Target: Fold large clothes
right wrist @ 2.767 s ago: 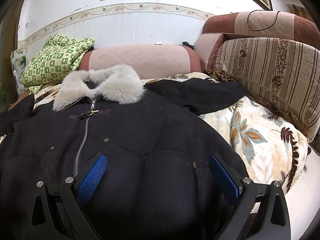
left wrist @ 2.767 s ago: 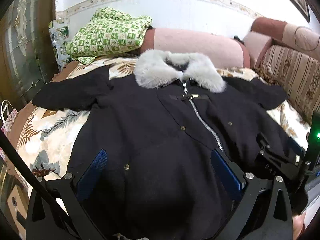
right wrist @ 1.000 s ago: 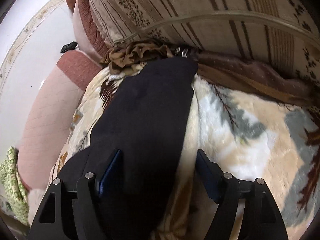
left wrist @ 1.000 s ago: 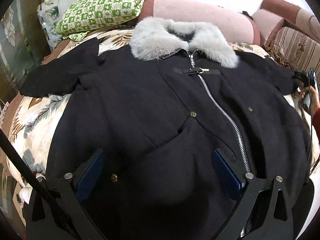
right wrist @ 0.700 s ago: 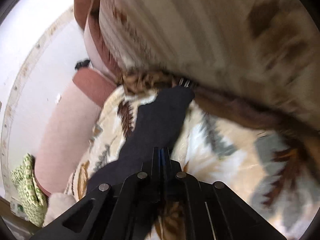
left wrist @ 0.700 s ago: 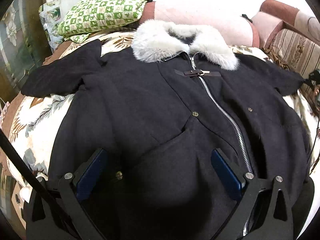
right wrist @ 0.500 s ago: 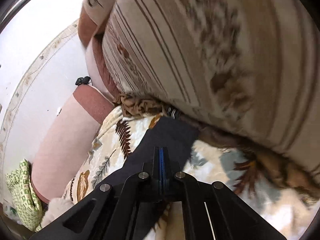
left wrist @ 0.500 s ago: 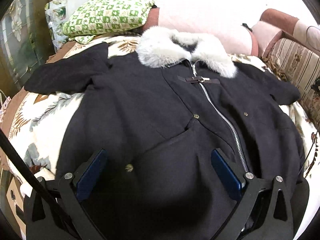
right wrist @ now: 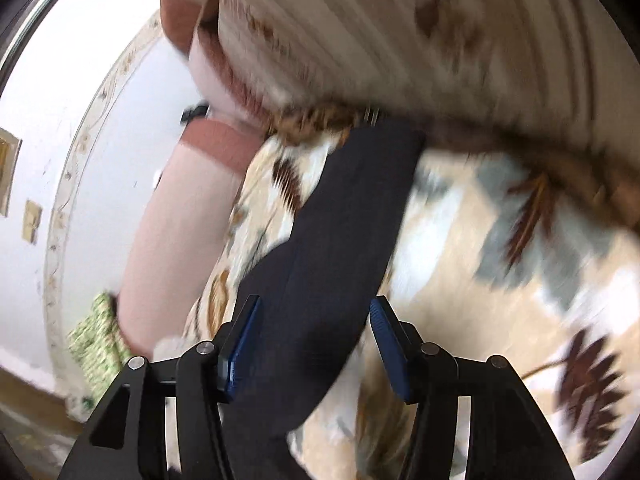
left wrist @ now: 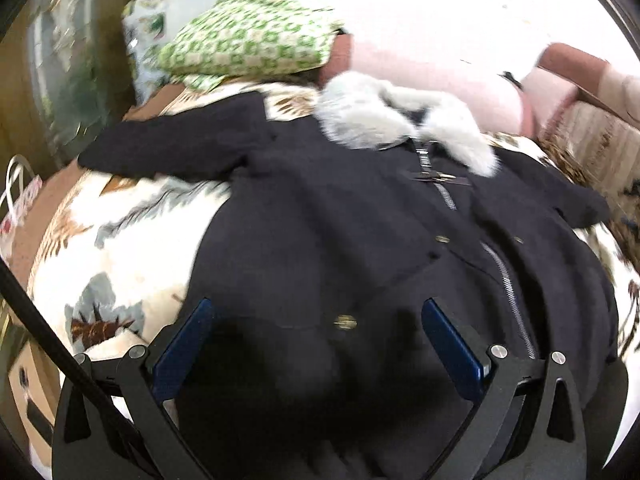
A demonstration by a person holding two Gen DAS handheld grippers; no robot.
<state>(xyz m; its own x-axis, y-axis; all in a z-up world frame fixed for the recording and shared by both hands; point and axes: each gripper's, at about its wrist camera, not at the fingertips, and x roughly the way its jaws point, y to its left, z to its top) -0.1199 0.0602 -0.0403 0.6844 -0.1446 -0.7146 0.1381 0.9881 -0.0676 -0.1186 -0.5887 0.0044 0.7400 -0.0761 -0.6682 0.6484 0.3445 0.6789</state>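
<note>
A large black coat with a grey fur collar and a front zipper lies spread face up on a leaf-patterned blanket. Its left sleeve stretches out to the left. My left gripper is open and empty, hovering over the coat's lower front. In the right wrist view the coat's right sleeve runs away toward its cuff near the striped cushion. My right gripper is open, its blue pads on either side of the sleeve.
A green checked quilt and a pink bolster lie at the back by the wall. A striped cushion rises at the right of the bed. A bag sits off the left edge.
My right gripper was shut on the sleeve half a second ago and is now open, with the sleeve lying between the pads. The left gripper has drifted left and slightly back.
</note>
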